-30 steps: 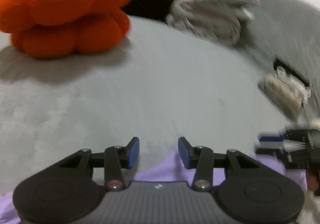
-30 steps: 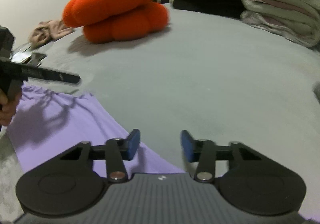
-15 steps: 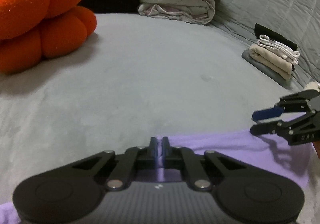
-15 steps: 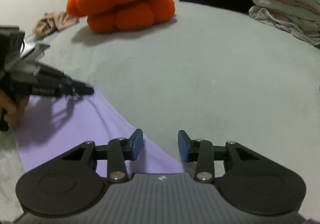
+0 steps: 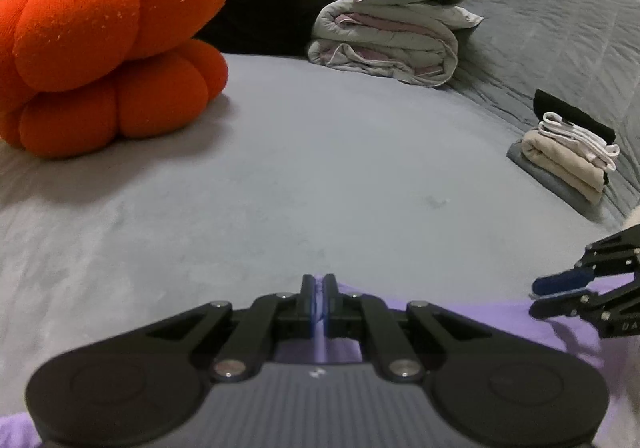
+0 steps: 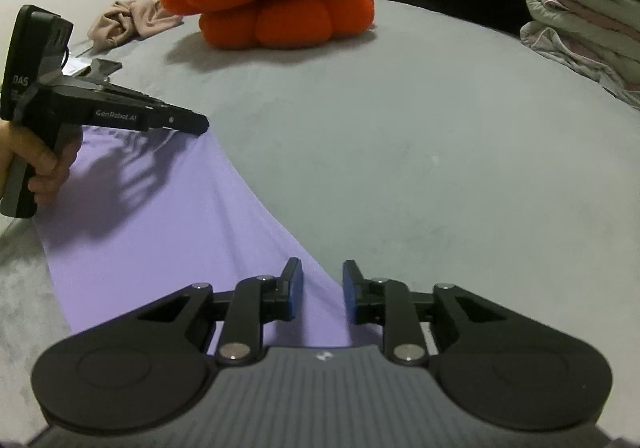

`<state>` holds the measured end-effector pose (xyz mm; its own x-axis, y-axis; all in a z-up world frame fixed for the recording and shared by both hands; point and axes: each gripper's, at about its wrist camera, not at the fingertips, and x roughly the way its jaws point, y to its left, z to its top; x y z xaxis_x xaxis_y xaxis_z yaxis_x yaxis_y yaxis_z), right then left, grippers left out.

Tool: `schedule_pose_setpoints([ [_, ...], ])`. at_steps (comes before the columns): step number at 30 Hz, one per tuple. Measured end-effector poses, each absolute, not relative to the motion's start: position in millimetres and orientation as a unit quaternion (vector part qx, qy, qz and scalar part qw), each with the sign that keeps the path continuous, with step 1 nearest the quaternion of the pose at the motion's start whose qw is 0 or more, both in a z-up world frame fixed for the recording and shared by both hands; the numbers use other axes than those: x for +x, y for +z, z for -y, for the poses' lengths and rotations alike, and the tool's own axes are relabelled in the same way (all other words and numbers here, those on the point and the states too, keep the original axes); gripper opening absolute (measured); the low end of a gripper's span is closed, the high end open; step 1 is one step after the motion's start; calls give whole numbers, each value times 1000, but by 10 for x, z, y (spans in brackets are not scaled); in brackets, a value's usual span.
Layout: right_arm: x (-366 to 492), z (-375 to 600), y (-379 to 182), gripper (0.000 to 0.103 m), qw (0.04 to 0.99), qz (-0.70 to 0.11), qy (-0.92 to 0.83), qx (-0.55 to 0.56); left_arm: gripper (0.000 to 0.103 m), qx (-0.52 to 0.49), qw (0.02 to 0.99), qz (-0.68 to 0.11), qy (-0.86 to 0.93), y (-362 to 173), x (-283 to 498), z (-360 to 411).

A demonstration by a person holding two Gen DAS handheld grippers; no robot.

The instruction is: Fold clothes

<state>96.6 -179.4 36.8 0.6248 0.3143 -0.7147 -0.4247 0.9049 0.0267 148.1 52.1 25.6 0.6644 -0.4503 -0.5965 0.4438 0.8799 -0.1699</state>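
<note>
Between the left hand-held gripper [image 5: 319, 302] pads — lilac garment [image 6: 160, 232] edge

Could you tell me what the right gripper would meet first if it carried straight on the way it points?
Most likely the purple garment's edge, lying between the closing right gripper's pads, then the grey bed beneath it.

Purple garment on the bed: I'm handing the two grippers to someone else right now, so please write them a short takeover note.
Left gripper: shut on the far edge of the purple garment.
Right gripper: jaws closing, the same edge between them, pads not yet pressing.
The garment lies flat on the grey bed; a folded stack sits at the bed's right side.
Done: left grip taken.
Left: finish the right grip, then make the fold; none shows yet.
</note>
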Motion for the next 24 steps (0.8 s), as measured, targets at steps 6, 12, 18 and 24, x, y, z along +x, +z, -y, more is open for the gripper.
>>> schedule_pose_setpoints([
  [6, 976, 1733, 267, 23, 891, -389, 215, -88, 3, 3, 917, -326, -230, 237, 1459, -501],
  [12, 982, 1657, 341, 1, 904, -368, 185, -112, 3, 14, 923, -318, -217, 242, 1431, -505],
  [18, 990, 1583, 199, 1, 903, -367, 171, -142, 4, 57, 923, -321, -205, 121, 1409, -369],
  [24, 972, 1553, 175, 8, 904, -365, 161, -155, 44, 52, 922, -326, -204, 160, 1407, -425],
])
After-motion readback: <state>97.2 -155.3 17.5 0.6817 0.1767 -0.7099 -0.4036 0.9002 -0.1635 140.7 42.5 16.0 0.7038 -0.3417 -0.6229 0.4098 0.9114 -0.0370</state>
